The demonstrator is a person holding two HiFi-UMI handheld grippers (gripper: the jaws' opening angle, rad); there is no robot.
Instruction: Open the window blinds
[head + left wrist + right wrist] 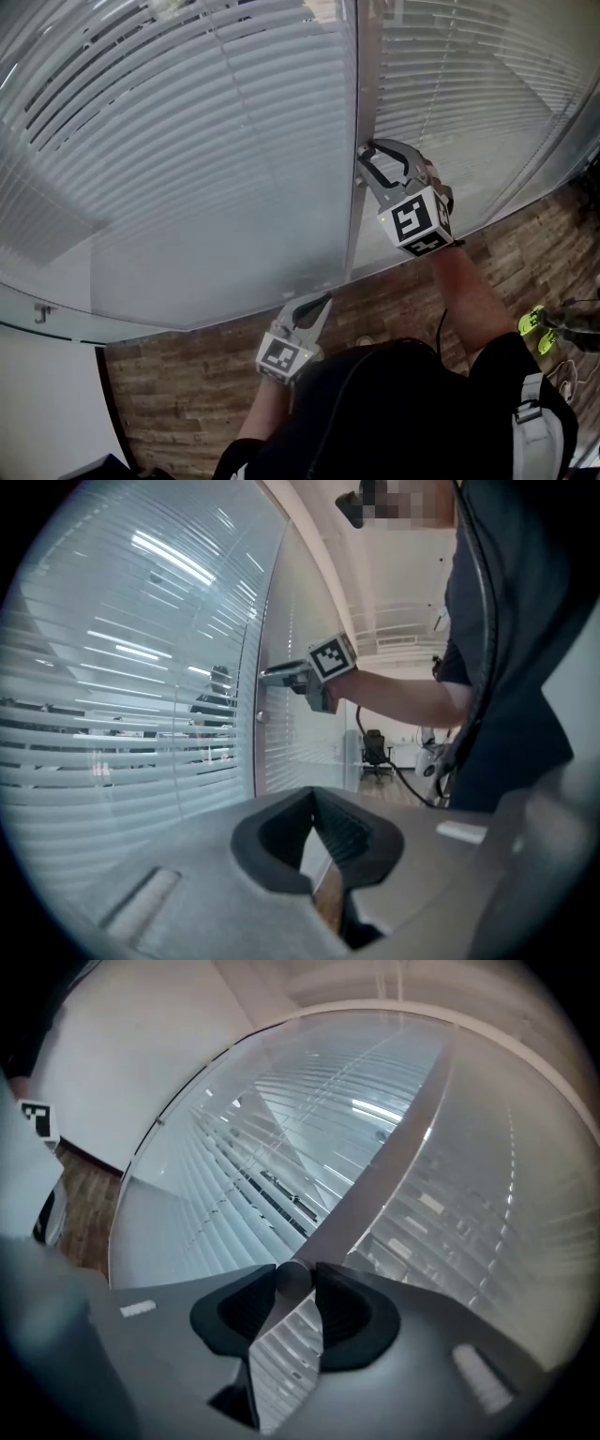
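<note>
White slatted blinds (187, 141) hang behind curved glass panes, parted by a grey upright frame post (354, 225). At mid height on that post my right gripper (362, 156) is shut on a small round knob (292, 1279); the knob sits between the two pads in the right gripper view. The left gripper view shows that gripper (270, 675) from the side, tips at the post, and the blinds (112, 714) with slats partly tilted so the room beyond shows through. My left gripper (325, 301) hangs lower, near the bottom of the glass, shut with nothing in it (314, 799).
A wood-plank floor (187, 384) lies below the glass. Yellow-green shoes (534, 323) and a cable lie at the right. A small metal bracket (39, 312) holds the glass at the lower left. An office chair (375, 752) stands far behind.
</note>
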